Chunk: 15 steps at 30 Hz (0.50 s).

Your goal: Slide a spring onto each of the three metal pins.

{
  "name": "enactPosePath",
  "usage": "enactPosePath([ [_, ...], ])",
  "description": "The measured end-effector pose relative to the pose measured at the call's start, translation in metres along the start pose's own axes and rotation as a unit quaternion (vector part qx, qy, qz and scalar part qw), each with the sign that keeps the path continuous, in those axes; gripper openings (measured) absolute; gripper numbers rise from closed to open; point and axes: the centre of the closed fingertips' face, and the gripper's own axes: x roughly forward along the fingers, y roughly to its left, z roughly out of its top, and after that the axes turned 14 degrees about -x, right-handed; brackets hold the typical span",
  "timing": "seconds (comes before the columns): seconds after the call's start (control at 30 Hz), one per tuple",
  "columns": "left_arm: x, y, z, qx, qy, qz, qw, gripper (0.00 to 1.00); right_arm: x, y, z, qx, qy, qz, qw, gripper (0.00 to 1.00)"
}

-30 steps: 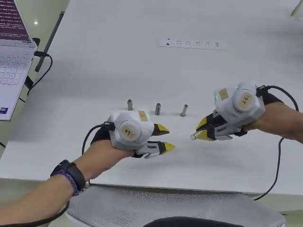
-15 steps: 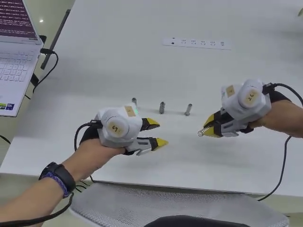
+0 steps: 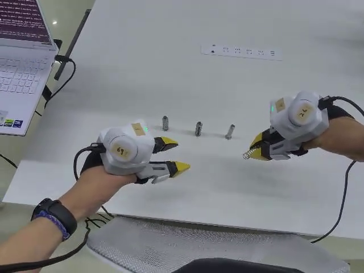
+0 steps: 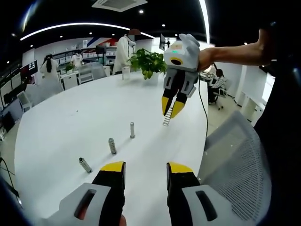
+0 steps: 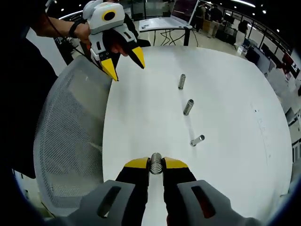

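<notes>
Three metal pins stand in a row on the white table. The left pin (image 3: pixel 165 123) and the middle pin (image 3: pixel 198 128) each wear a spring, while the right pin (image 3: pixel 230 132) looks bare. My right gripper (image 3: pixel 256 150) hovers to the right of the bare pin (image 5: pixel 197 140), shut on a small spring (image 3: pixel 248 154) that sticks out from its tips (image 5: pixel 155 163). My left gripper (image 3: pixel 174 154) is open and holds nothing, in front of the left and middle pins. In the left gripper view the right gripper (image 4: pixel 170 107) hangs above the table with the spring (image 4: pixel 166 121).
An open laptop (image 3: pixel 17 68) sits at the far left with a black cable (image 3: pixel 57 77) beside it. A white power strip (image 3: pixel 242 52) lies at the back. A mesh chair (image 3: pixel 170 250) is below the table's near edge (image 3: pixel 227 224).
The head camera has shifted. My left gripper has drawn back to the left, away from the pins. The right gripper still holds the spring near the right pin.
</notes>
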Motion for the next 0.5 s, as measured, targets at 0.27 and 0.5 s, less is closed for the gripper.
enactPosePath([
  [0.27,-0.014,0.01,-0.004,-0.015,-0.006,0.017,0.9997,0.32,-0.002,-0.011,-0.001,-0.003,0.007,-0.005,1.0,0.08],
  [0.5,-0.025,0.015,-0.004,-0.02,-0.012,0.03,0.9993,0.34,-0.002,-0.019,0.002,-0.006,0.008,-0.005,0.9999,0.08],
])
